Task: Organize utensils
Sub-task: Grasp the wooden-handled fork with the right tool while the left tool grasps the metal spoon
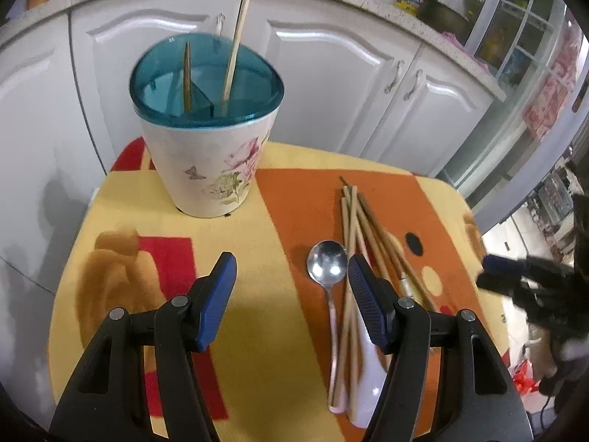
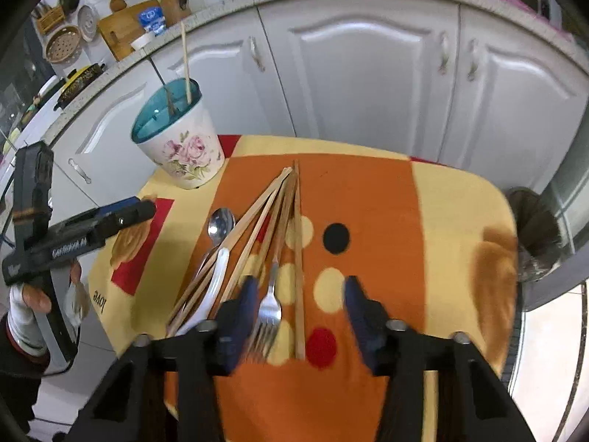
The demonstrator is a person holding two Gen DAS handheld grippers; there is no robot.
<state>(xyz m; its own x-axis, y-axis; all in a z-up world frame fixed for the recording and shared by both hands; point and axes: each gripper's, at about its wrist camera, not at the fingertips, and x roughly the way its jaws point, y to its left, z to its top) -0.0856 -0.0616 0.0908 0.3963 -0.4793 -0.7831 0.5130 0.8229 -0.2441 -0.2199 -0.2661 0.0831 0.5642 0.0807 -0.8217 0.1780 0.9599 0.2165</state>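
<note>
Both grippers are empty with jaws spread wide. Right gripper (image 2: 298,316) hovers low over the loose utensils: a fork (image 2: 270,307) lies just ahead of its left finger, one chopstick (image 2: 299,258) runs forward between the jaws, and the fanned chopsticks (image 2: 250,228) sit ahead and to the left, overlapping a white spoon (image 2: 215,276) and a metal spoon (image 2: 220,223). Left gripper (image 1: 292,276) waits further left, the metal spoon (image 1: 327,263) just beside its right finger. Floral holder (image 2: 180,140), already containing two chopsticks, stands well ahead and to the left on the patterned cloth (image 2: 460,221).

Recommended procedure, by judgement: select the isolated chopstick, straddle it across its length, descend until both pads flank it, then close. Avoid the overlapping pile, where neighbours will likely drag.
</note>
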